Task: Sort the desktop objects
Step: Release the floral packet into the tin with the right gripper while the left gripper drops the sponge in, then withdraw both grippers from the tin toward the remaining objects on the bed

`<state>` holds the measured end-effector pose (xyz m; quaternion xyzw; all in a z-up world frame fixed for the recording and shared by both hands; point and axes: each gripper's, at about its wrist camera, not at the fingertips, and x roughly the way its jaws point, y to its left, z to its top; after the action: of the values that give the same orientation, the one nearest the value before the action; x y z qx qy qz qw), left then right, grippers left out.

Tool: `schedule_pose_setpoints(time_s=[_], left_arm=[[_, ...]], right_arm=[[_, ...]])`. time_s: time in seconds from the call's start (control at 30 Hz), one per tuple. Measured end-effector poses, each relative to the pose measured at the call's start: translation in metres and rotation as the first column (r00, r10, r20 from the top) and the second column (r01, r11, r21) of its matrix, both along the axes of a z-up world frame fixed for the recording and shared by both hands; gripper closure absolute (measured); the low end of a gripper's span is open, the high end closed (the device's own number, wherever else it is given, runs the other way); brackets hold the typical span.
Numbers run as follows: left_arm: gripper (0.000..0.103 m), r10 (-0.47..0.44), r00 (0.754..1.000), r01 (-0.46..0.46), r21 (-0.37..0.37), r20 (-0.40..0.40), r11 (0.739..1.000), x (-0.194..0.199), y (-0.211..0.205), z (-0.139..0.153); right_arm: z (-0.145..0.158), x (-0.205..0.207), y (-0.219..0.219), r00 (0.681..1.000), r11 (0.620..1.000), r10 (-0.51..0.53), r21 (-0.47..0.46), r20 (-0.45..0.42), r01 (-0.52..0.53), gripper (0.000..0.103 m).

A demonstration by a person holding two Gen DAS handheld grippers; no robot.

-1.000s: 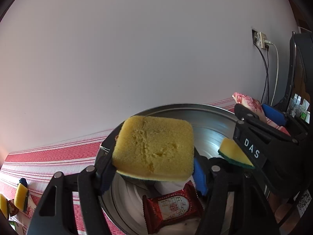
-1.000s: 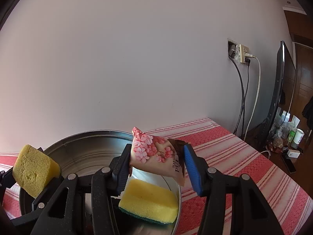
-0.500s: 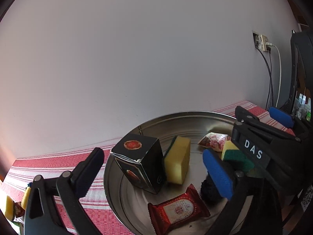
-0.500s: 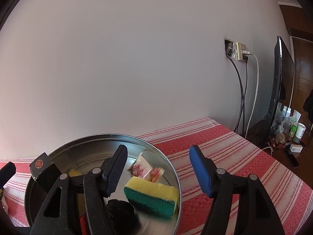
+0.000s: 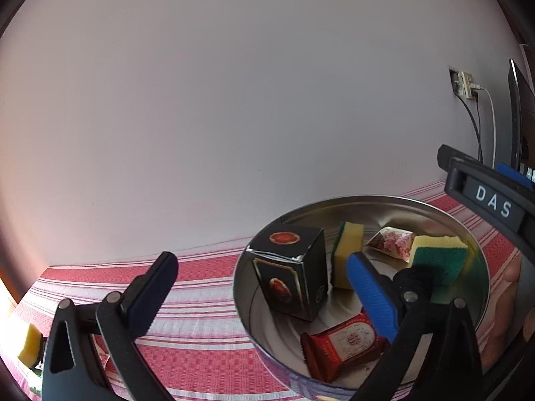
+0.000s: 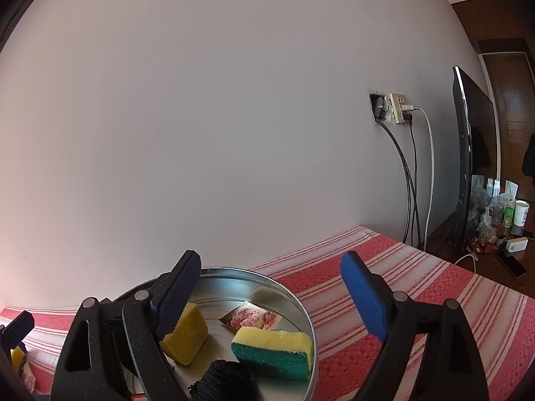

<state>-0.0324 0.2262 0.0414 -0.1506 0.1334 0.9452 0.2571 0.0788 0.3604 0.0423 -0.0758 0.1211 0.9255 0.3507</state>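
Note:
A round metal tin (image 5: pixel 478 257) (image 6: pixel 301 304) sits on the red striped cloth. It holds a black box (image 5: pixel 291 277), two yellow-green sponges (image 5: pixel 347 254) (image 5: pixel 438 257), a pink flowered packet (image 5: pixel 394 242), a red packet (image 5: pixel 344 344) and a black fuzzy lump (image 5: pixel 414 280). In the right wrist view the sponges (image 6: pixel 185 334) (image 6: pixel 274 346), the packet (image 6: pixel 250 319) and the lump (image 6: pixel 224 381) show. My left gripper (image 5: pixel 264 290) is open and empty over the tin's left rim. My right gripper (image 6: pixel 271 290) is open and empty above the tin.
Another sponge (image 5: pixel 30 344) and a small wrapper lie at the far left of the cloth (image 5: pixel 200 361). A wall socket with cables (image 6: pixel 394 110), a monitor (image 6: pixel 468 153) and bottles on a low surface stand at the right, past the table's edge.
Both grippers opened: the left let go of the yellow sponge, the right let go of the pink packet, and both now lie in the tin. Both grippers then drew back, the left one leftward.

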Motion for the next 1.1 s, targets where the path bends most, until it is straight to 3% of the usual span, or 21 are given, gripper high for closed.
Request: schedule_pose_setpoints(time_s=[0.23, 0.43, 0.53, 0.77, 1.1], left_arm=[[0.001, 0.091, 0.996, -0.091, 0.059, 0.007, 0.994, -0.015, -0.035, -0.006], [0.001, 0.157, 0.987, -0.156, 0.038, -0.038, 0.987, -0.025, -0.054, -0.014], [0.001, 0.153, 0.988, -0.153, 0.067, 0.007, 0.986, -0.034, -0.064, -0.014], [0.001, 0.161, 0.987, -0.162, 0.091, 0.02, 0.983, -0.041, -0.087, -0.014], [0.001, 0.201, 0.979, -0.203, 0.079, 0.04, 0.976, -0.053, -0.133, -0.017]], right_arm=[[0.0, 0.002, -0.013, 0.995, 0.997, 0.076, -0.009, -0.062, -0.077, 0.015], [-0.001, 0.008, -0.036, 0.982, 0.992, 0.125, 0.023, -0.142, -0.123, 0.01], [-0.004, 0.011, -0.045, 0.97, 0.99, 0.138, 0.008, -0.201, -0.139, 0.008], [-0.013, -0.008, -0.077, 0.971, 0.975, 0.215, 0.075, -0.106, -0.208, 0.006], [-0.015, -0.013, -0.113, 0.928, 0.928, 0.368, 0.083, -0.056, -0.363, 0.006]])
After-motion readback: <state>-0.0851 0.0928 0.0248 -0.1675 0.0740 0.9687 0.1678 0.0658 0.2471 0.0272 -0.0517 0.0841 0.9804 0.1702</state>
